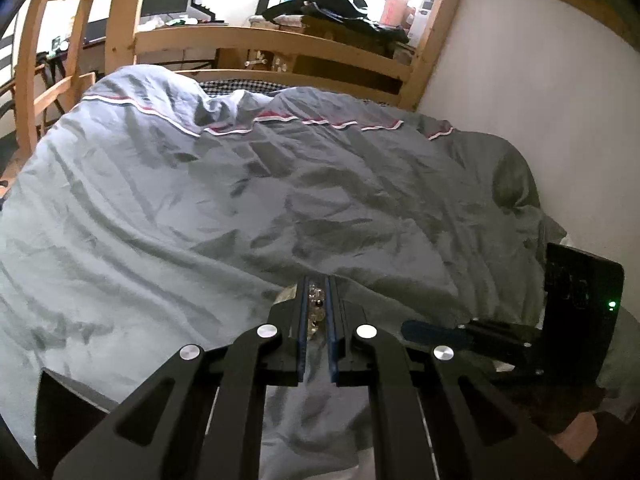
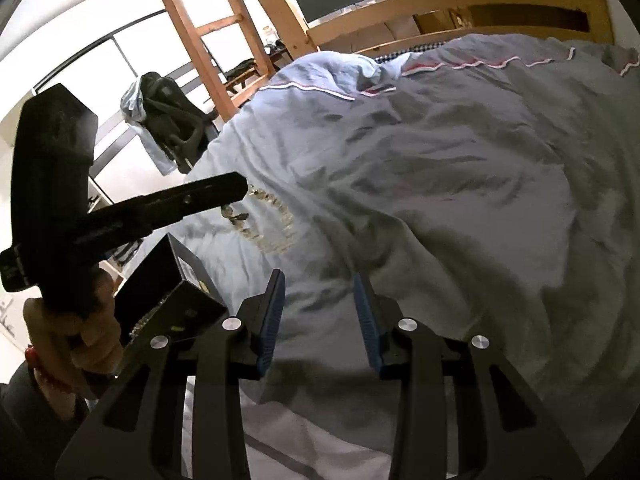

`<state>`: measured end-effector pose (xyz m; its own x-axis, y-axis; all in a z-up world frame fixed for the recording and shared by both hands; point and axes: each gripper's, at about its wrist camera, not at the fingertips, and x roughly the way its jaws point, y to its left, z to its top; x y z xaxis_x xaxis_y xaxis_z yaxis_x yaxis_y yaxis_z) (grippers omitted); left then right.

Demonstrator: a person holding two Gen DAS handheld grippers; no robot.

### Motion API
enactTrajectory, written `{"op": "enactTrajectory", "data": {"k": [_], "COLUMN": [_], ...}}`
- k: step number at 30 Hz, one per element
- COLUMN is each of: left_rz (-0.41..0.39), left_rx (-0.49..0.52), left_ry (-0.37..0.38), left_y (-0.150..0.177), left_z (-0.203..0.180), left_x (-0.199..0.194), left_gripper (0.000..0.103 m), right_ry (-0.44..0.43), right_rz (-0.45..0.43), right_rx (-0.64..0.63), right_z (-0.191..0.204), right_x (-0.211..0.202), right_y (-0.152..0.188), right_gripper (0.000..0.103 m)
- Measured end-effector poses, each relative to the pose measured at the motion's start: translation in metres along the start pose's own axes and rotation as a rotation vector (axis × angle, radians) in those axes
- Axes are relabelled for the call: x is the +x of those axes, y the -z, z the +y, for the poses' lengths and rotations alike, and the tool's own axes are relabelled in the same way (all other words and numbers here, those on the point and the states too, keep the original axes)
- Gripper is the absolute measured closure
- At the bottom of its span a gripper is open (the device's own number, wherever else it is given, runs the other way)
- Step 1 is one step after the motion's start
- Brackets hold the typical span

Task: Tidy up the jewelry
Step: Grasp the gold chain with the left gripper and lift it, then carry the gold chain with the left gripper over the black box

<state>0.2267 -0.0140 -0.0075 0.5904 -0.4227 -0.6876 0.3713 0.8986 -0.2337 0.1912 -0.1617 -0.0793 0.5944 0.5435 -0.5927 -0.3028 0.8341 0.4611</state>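
Observation:
My left gripper [image 1: 317, 284] is shut on a clear beaded bracelet [image 1: 315, 308], whose beads show between the blue pads. In the right wrist view the left gripper [image 2: 236, 192] holds the bracelet [image 2: 272, 224] so that its loop hangs over the grey duvet. My right gripper [image 2: 320, 280] is open and empty above the duvet. A black open jewelry box [image 2: 176, 292] sits at the lower left of the right wrist view, below the left gripper, with a chain along its edge.
A rumpled grey duvet [image 1: 240, 200] with a red and white stripe covers the bed. A wooden bed frame [image 1: 272, 44] and a ladder [image 2: 200, 32] stand behind it. A white wall [image 1: 540, 120] is at the right. The right gripper's body [image 1: 580, 300] shows at the right of the left wrist view.

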Motion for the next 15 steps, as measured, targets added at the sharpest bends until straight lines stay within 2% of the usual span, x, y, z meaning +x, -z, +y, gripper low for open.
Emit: {"op": "enactTrajectory", "data": {"k": [4,8,15], "left_rz": [-0.015,-0.043,-0.038], "left_rx": [-0.003,0.0,-0.043], "left_ry": [-0.016,-0.036,-0.052], "left_y": [-0.005,-0.006,0.005], "left_z": [0.003,0.007,0.022], "left_x": [-0.014,-0.034,-0.064], "left_gripper": [0.095,0.095,0.095], "right_ry": [-0.002,-0.073,-0.039], "right_rz": [-0.03,-0.071,-0.049], "right_rx": [0.03,0.045,-0.028], "right_z": [-0.005,0.001,0.03], "right_x": [-0.009,-0.019,-0.024], "right_y": [0.0,0.012,0.02], "right_gripper": [0.066,0.066,0.066]}}
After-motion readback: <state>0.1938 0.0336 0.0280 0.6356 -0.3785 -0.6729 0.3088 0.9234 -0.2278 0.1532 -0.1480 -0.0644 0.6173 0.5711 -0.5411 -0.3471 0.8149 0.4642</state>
